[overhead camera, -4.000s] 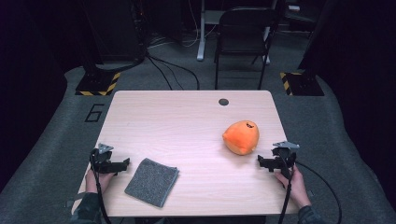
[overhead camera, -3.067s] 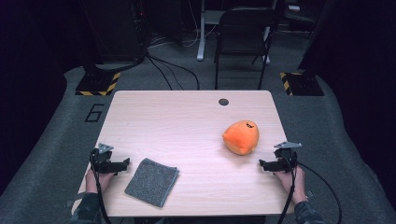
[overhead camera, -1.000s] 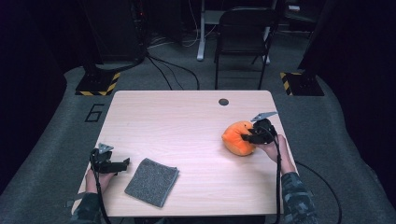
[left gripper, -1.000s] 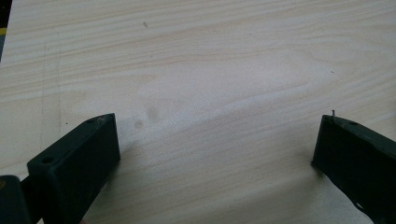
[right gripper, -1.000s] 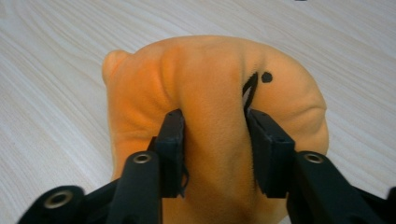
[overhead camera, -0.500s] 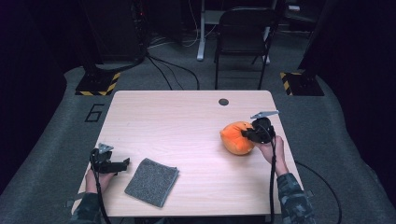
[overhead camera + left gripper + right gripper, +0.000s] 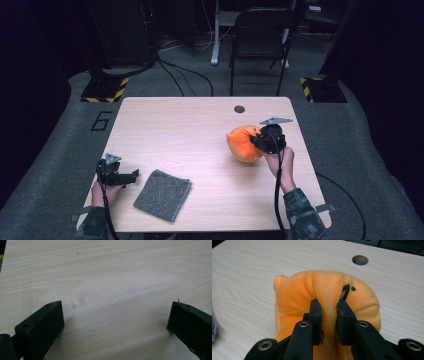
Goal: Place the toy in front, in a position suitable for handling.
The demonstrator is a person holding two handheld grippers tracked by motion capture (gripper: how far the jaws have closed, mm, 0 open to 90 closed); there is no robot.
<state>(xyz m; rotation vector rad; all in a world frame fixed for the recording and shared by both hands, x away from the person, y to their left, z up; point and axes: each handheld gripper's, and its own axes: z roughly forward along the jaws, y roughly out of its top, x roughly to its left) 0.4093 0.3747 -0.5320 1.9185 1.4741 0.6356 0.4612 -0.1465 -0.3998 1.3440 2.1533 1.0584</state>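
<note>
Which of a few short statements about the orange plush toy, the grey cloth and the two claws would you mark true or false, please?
1. The right claw pinches a fold of the orange plush toy. True.
2. The left claw holds the grey cloth. False: its jaws stand wide apart over bare table, and the cloth lies beside it.
3. The cloth lies near the table's front edge, on the person's left side. True.
4. The toy lies on top of the cloth. False: they are far apart, the toy on the right side of the table.
5. A round hole in the table lies beyond the toy. True.
</note>
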